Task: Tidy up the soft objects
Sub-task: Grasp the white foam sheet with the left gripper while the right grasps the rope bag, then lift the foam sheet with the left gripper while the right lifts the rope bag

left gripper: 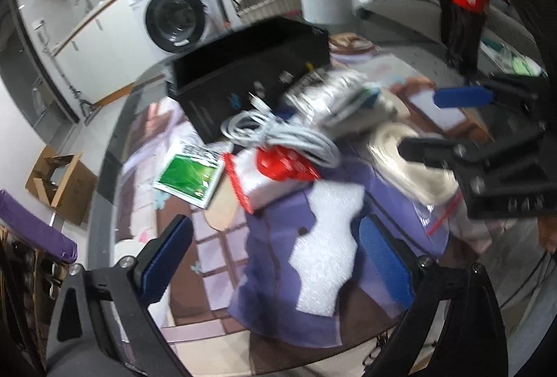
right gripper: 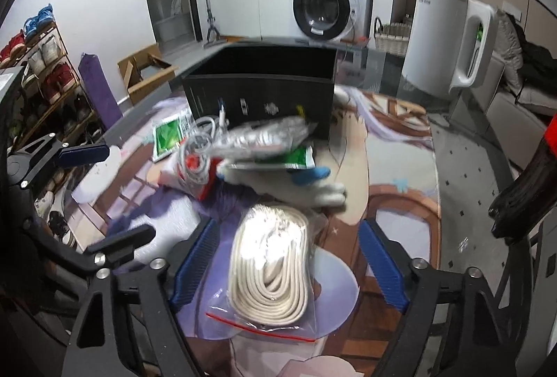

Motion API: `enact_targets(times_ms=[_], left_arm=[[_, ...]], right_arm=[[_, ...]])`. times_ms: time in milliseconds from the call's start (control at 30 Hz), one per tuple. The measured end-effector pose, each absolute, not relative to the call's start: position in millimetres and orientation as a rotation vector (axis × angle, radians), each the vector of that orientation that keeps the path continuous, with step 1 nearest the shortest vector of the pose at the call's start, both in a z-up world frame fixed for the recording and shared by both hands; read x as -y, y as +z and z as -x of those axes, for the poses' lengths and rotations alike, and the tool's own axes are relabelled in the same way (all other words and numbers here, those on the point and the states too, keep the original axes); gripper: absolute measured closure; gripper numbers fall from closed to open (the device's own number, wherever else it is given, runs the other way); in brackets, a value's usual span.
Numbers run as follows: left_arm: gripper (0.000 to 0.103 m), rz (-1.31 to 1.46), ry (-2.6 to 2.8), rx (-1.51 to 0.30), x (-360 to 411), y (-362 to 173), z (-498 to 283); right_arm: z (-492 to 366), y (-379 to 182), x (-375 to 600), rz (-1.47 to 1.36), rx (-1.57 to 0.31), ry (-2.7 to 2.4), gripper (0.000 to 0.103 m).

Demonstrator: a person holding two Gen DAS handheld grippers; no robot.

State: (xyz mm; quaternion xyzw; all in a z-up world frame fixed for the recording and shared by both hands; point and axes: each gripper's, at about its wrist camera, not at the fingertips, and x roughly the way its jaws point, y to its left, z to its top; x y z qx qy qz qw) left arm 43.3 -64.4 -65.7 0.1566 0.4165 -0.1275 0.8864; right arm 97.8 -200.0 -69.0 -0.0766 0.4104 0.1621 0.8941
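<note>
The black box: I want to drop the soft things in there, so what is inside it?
The black box is open at the top; only a dark inner wall shows. Its front wall hides the floor, so any contents cannot be seen. The silver packet lies outside, in front.

One open black rectangular box (right gripper: 264, 91) is seen at the centre. Two green-printed flat packets are counted: one (left gripper: 189, 175) at centre left, one (right gripper: 296, 160) in the pile. One bagged coil of cream rope (right gripper: 269, 267), one loose white cable bundle (left gripper: 278, 133), one white foam sheet (left gripper: 325, 244) and one white plastic kettle (right gripper: 449, 42) are counted.
</note>
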Motion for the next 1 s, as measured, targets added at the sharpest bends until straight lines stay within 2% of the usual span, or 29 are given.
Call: enact_targets(times_ms=[133,200,333,467,633,833,1000], left_arm=[[0.035,-0.329,-0.271,-0.944,66.8,-78.3,-50.9],[0.04,-0.349,-0.257,-0.96,69.3,-81.9,-53.0],[0.061,-0.32,-0.275,-0.975,68.8,-80.0,-54.2],[0.063,-0.3,-0.284,-0.991,66.5,-80.2,-57.1],[0.064,-0.304,-0.275,-0.994,62.2,-81.6,-59.8],[0.064,-0.304,-0.278,-0.969,59.7,-76.2,-57.4],[0.064,-0.284,-0.289,-0.909,57.0,-62.8,-52.3]], right_arm=[[-101.8,-78.0,202.4,0.152,-0.883,0.335,0.027],[-101.7,-83.1,198.9,0.165,-0.901,0.347,0.028],[-101.6,-93.2,188.6,0.199,-0.941,0.377,0.029],[-99.3,-102.3,181.5,0.238,-0.96,0.392,0.036],[-98.2,-101.2,178.8,0.26,-0.95,0.408,0.058],[-92.9,-98.6,174.9,0.278,-0.934,0.446,0.066],[-92.0,-89.6,176.1,0.259,-0.901,0.456,0.066]])
